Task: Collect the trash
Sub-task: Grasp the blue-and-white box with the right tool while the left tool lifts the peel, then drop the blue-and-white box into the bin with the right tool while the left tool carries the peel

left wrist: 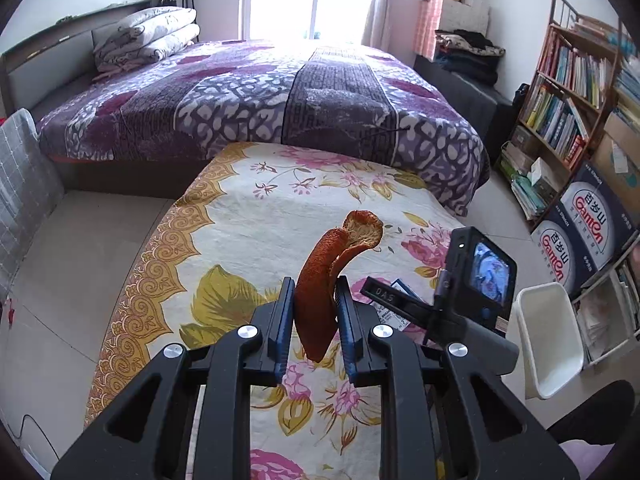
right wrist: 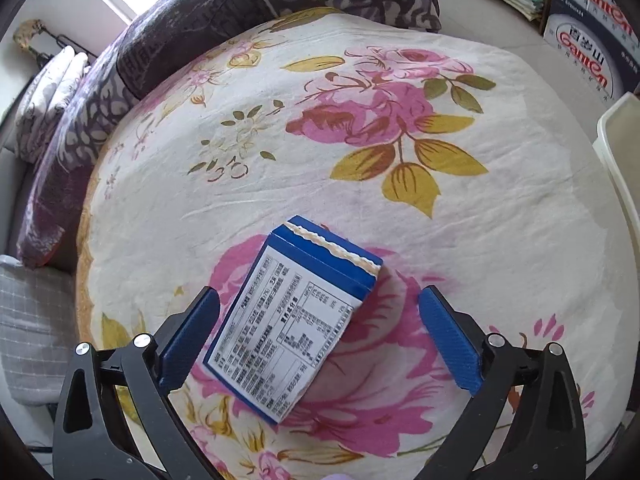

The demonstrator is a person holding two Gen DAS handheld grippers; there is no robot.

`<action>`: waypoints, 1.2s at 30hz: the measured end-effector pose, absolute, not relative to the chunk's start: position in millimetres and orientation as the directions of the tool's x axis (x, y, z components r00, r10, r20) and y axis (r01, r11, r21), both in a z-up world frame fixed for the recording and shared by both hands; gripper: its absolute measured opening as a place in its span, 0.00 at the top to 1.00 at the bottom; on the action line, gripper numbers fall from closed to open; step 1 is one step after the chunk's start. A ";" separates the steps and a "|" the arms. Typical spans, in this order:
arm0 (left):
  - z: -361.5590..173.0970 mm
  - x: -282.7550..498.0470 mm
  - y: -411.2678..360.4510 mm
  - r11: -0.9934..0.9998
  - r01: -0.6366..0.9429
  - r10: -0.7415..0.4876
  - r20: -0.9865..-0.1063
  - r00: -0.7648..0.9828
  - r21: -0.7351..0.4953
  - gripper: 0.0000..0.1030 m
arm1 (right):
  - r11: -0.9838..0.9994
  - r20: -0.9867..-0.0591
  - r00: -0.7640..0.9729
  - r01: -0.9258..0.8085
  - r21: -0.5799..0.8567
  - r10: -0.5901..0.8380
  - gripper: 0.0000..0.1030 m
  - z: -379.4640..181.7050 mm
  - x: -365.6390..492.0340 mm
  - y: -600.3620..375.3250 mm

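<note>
Left tongs (left wrist: 314,300): pinching a strip of dried orange peel (left wrist: 320,284), lifted clear of the cloth.
Peel axis: long axis runs up and away from the tongs; lower end hangs below the blue pads, upper end curls over to the right.
Right tongs (right wrist: 320,328): spread wide, pads on either side of a blue-and-white carton (right wrist: 288,320), not touching it.
Carton axis: lies flat, printed label up; long axis slants from lower left to upper right, torn top end pointing away from the tongs.
Surface (right wrist: 460,240): covered by a cream cloth with pink roses, yellow leaves, gold border.
White bin (left wrist: 548,340): just beside the surface's right edge.
Bed (left wrist: 260,96): beyond the surface, purple patterned blanket, folded quilt near the headboard.
Room: bookshelf (left wrist: 568,92) and printed boxes along the right wall; bright window at the far end.
</note>
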State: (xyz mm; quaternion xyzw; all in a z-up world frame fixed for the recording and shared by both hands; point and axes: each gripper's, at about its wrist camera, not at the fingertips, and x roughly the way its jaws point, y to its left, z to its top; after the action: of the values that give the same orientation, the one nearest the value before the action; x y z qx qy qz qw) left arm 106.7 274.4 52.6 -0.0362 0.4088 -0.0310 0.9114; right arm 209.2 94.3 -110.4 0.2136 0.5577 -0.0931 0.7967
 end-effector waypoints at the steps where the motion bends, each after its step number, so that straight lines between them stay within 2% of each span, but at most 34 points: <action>1: 54.0 106.2 276.5 0.995 0.019 -0.085 -0.740 0.667 -0.098 0.80 | 0.908 -0.931 0.359 0.368 0.201 0.060 0.06 -110.6 212.0 99.5; 3: 54.5 107.3 280.9 0.994 0.000 -0.078 -0.738 0.670 -0.105 0.80 | 0.937 -0.934 0.355 0.318 0.144 0.023 0.06 -112.2 214.0 106.8; 7: 51.8 106.8 283.5 0.996 -0.040 -0.028 -0.742 0.669 -0.074 0.80 | 0.996 -0.927 0.373 0.086 0.016 -0.017 0.07 -115.4 207.0 126.8; 9: 51.2 106.3 283.7 0.995 -0.059 -0.017 -0.743 0.669 -0.076 0.80 | 1.000 -0.916 0.402 0.005 0.013 0.010 0.12 -113.4 195.5 124.9; 13: 49.2 106.7 285.1 0.991 -0.098 0.000 -0.748 0.664 -0.087 0.79 | 0.980 -0.902 0.422 -0.199 0.008 0.093 0.37 -105.6 171.8 114.7; 16: 43.7 108.8 283.8 0.988 -0.126 0.010 -0.762 0.648 -0.094 0.79 | 0.953 -0.912 0.372 -0.297 0.060 0.174 0.40 -101.2 161.5 104.6; 22: 38.5 111.9 274.5 0.986 -0.137 0.014 -0.773 0.634 -0.094 0.79 | 0.950 -0.926 0.339 -0.306 0.060 0.167 0.35 -96.9 148.8 88.3; 23: 38.6 112.7 273.0 0.987 -0.132 0.009 -0.775 0.633 -0.097 0.79 | 0.950 -0.929 0.331 -0.305 0.061 0.166 0.26 -99.1 147.8 88.0; 25: 38.3 113.5 268.5 0.989 -0.125 0.017 -0.775 0.632 -0.080 0.79 | 0.956 -0.937 0.317 -0.287 0.055 0.149 0.13 -103.4 147.6 88.2; 28: 35.4 114.5 263.8 0.991 -0.116 0.021 -0.779 0.626 -0.066 0.78 | 0.961 -0.931 0.338 -0.274 0.045 0.140 0.13 -106.7 144.1 89.0; 29: 34.3 114.6 263.2 0.991 -0.117 0.026 -0.780 0.625 -0.061 0.78 | 0.962 -0.928 0.347 -0.270 0.043 0.139 0.18 -106.6 143.3 88.2; 30: 33.5 115.1 263.1 0.991 -0.118 0.029 -0.781 0.623 -0.057 0.78 | 0.964 -0.922 0.363 -0.263 0.035 0.133 0.27 -105.5 142.4 87.0; 31: 32.8 115.7 263.4 0.991 -0.122 0.032 -0.782 0.622 -0.057 0.78 | 0.964 -0.915 0.380 -0.266 0.029 0.132 0.43 -103.0 141.6 85.8; 36: 36.7 115.8 263.6 0.988 -0.138 0.036 -0.767 0.640 -0.069 0.79 | 0.958 -0.896 0.403 -0.277 0.078 0.189 0.46 -86.0 143.5 73.7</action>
State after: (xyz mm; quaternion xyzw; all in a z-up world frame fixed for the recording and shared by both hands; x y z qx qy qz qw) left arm 115.8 263.6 36.7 -0.0608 0.4213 0.0482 0.9036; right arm 143.5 73.7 -86.0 -0.0415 0.5285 0.1394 0.8364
